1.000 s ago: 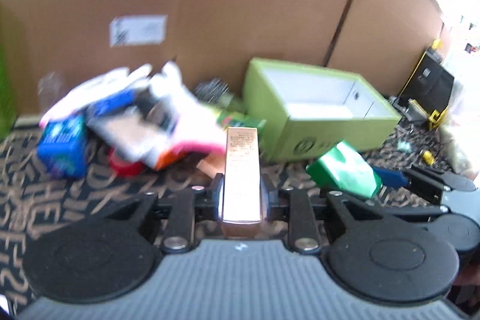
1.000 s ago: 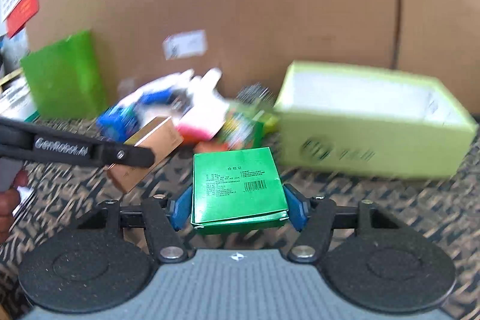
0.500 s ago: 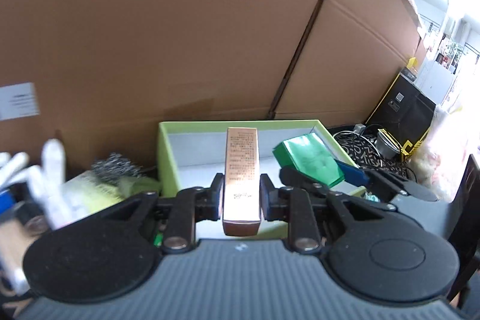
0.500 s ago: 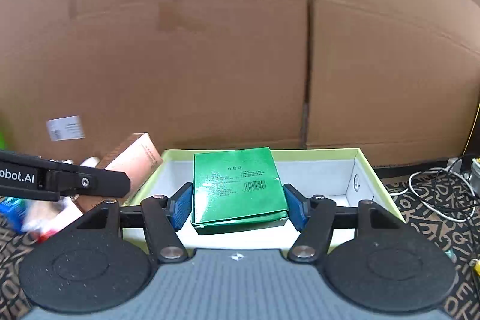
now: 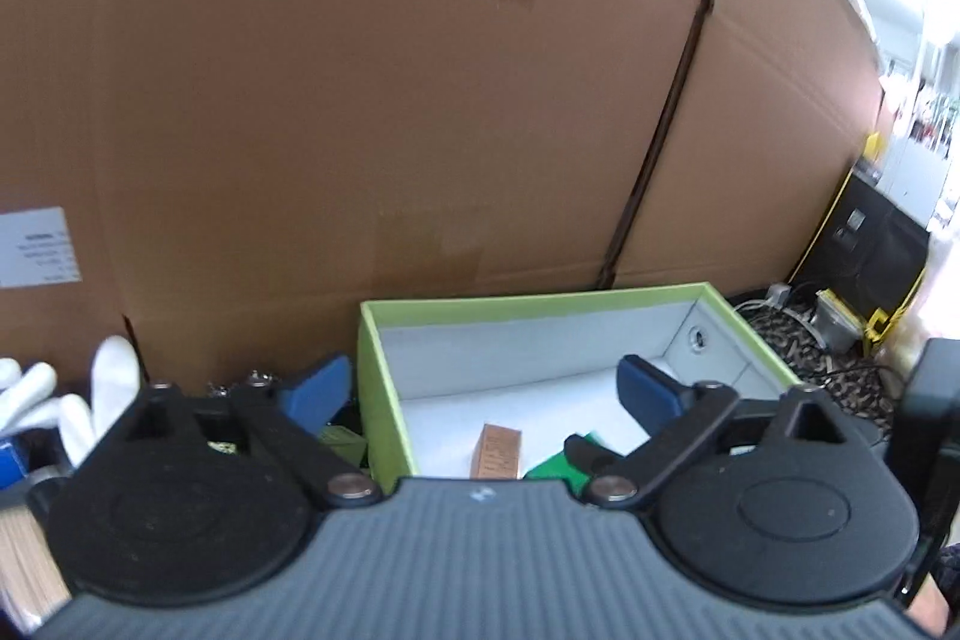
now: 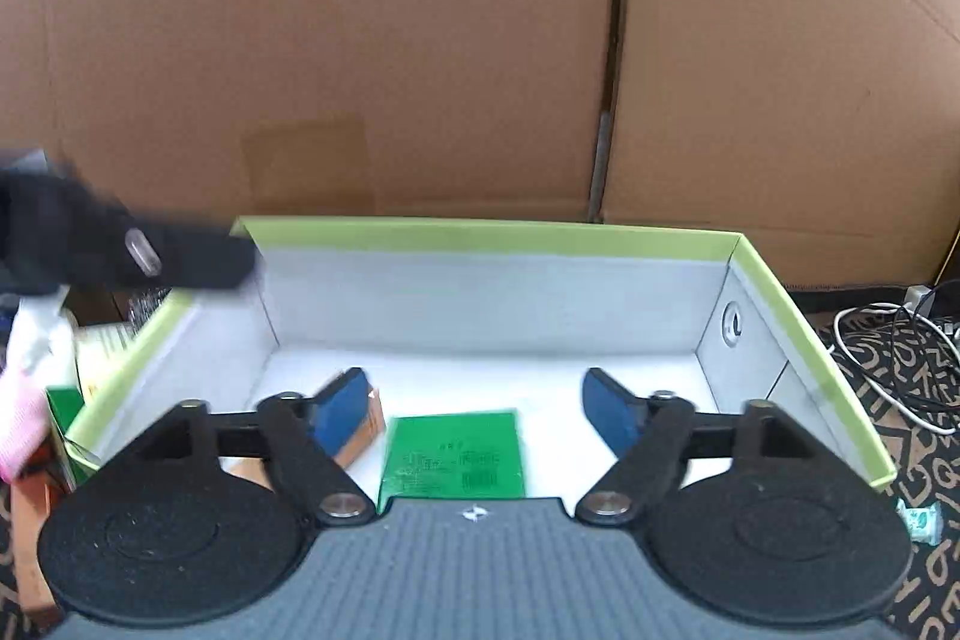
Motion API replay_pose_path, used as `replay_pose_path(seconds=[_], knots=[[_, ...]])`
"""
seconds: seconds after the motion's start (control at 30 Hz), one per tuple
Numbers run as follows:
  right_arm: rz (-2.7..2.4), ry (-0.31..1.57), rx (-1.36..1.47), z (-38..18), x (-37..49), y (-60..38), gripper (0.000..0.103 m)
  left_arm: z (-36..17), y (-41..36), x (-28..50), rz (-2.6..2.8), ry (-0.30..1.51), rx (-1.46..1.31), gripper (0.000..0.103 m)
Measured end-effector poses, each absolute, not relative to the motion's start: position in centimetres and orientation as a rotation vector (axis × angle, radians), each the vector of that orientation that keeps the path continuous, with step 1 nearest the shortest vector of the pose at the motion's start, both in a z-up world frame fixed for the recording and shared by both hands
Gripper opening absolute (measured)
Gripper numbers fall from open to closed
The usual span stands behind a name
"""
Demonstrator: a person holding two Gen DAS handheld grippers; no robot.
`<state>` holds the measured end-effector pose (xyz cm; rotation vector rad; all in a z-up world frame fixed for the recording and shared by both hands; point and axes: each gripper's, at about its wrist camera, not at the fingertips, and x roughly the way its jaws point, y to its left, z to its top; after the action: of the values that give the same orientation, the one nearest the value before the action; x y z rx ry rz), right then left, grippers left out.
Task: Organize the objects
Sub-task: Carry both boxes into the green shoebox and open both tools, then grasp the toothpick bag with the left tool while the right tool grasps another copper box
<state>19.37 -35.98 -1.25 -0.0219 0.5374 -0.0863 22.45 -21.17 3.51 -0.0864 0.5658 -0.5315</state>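
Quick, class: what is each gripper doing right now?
Left gripper: open, holding nothing.
Right gripper: open, holding nothing.

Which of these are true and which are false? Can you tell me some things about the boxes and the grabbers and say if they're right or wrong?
1. The green box lies inside the lime tray. True.
2. The right gripper is squeezing the green box. False: its jaws are wide open and hold nothing.
3. The copper box is in the tray too. True.
4. The left gripper holds the copper box. False: it is open and holds nothing.
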Motion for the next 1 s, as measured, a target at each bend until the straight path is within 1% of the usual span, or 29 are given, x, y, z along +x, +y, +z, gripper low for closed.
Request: replay_pose_path(seconds=[0.07,0.17,0.23,0.33,0.4,0.57,0.73,0.8,0.93,0.97,1.0], knots=[[-0.076,0.552,-0.038,-0.9,18.9,-35.5,0.083,4.4,-20.5,21.4,-0.525,0.541,-0.099,0.103],[-0.078,0.495,-0.047,1.1,16.9,-34.5,0.085,5.9,-19.0,19.3,-0.506,0.516,-0.108,0.103],[-0.065,0.426,-0.047,2.6,14.9,-33.5,0.092,6.9,-17.3,17.7,-0.494,0.514,-0.125,0.103],[-0.023,0.333,-0.04,4.3,12.2,-31.9,0.096,8.1,-13.3,15.0,-0.47,0.536,-0.146,0.103],[0.009,0.294,-0.04,4.5,10.3,-30.6,0.099,7.9,-11.1,13.2,-0.443,0.539,-0.158,0.103],[0.1,0.286,-0.037,2.9,7.8,-27.2,0.099,5.5,-6.2,9.6,-0.35,0.559,-0.139,0.103],[0.2,0.381,-0.043,-1.4,6.7,-23.0,0.099,2.0,-2.1,8.2,-0.281,0.631,-0.173,0.103],[0.237,0.438,-0.036,-2.9,7.4,-21.9,0.098,0.8,-1.1,8.5,-0.259,0.668,-0.205,0.103],[0.264,0.525,-0.062,-4.5,9.0,-20.7,0.089,-0.6,0.1,9.3,-0.229,0.691,-0.236,0.103],[0.265,0.53,-0.069,-4.5,9.3,-20.7,0.088,-0.7,0.2,9.5,-0.224,0.692,-0.238,0.103],[0.266,0.533,-0.074,-4.6,9.5,-20.5,0.083,-0.8,0.3,9.9,-0.224,0.691,-0.242,0.103]])
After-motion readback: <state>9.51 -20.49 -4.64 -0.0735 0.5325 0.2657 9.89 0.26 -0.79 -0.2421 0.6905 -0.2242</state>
